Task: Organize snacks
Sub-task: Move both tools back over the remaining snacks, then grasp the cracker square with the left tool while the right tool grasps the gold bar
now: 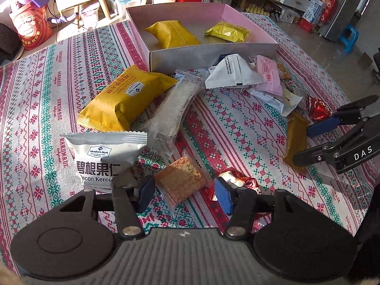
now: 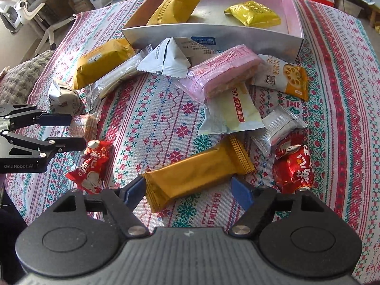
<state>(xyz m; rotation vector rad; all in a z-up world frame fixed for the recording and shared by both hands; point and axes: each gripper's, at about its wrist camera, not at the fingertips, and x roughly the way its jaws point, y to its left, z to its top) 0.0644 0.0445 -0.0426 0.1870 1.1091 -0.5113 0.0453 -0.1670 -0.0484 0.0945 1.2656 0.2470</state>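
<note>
On the near side of the patterned cloth, my right gripper (image 2: pixel 187 190) straddles the long gold foil bar (image 2: pixel 197 171), jaws apart; I'd clamp mid-length. My left gripper (image 1: pixel 185 190) stands apart around the clear-wrapped orange cracker (image 1: pixel 182 180).

The open box (image 2: pixel 213 36) sits at the far side of the tabletop (image 2: pixel 147 128), two packets inside it, the wider packet (image 2: pixel 174 9) left and the smaller packet (image 2: pixel 253 14) right; loose snacks lie before its near wall; in the right wrist view a long bar (image 2: pixel 197 173) lies nearest, between the jaws of the right gripper (image 2: pixel 187 191); the left gripper (image 1: pixel 182 192) straddles a flat square snack (image 1: pixel 181 180), with a pecan packet (image 1: pixel 102 156) just left of it.
</note>
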